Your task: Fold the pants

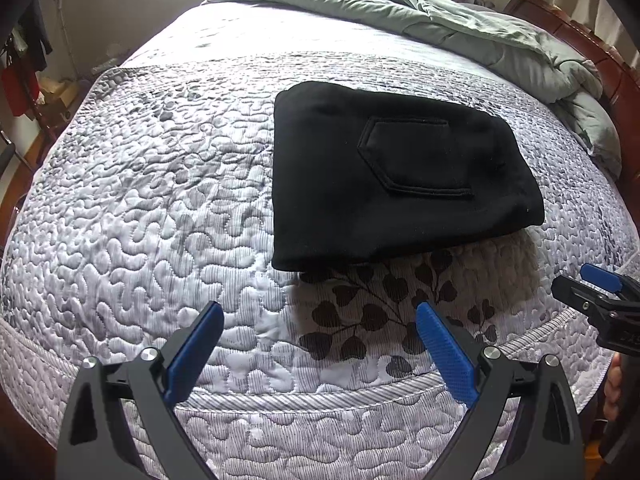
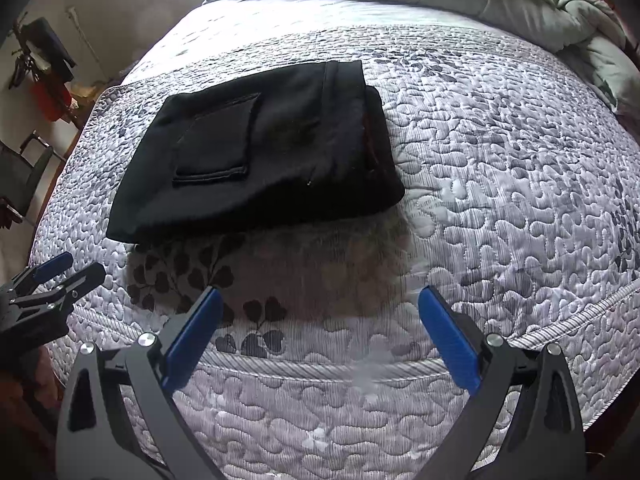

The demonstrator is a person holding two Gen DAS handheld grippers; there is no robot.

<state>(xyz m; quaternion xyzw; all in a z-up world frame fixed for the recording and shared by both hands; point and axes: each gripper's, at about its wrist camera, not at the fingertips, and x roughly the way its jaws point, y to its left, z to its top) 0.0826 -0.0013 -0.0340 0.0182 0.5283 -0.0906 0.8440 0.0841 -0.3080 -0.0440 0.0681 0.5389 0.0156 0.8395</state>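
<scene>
Black pants point(image 1: 384, 176) lie folded into a compact stack on the quilted bed, back pocket up; they also show in the right wrist view point(image 2: 260, 148). My left gripper point(image 1: 320, 312) is open and empty, hovering near the bed's front edge, short of the pants. My right gripper point(image 2: 320, 296) is open and empty, also short of the pants and to their right. The right gripper shows at the right edge of the left wrist view point(image 1: 592, 284); the left gripper shows at the left edge of the right wrist view point(image 2: 60, 272).
The grey quilted bedspread point(image 1: 160, 200) covers the bed. A rumpled green duvet point(image 1: 480, 28) lies at the far end by the wooden headboard point(image 1: 600, 56). A chair point(image 2: 28, 176) and hanging clothes point(image 1: 24, 64) stand left of the bed.
</scene>
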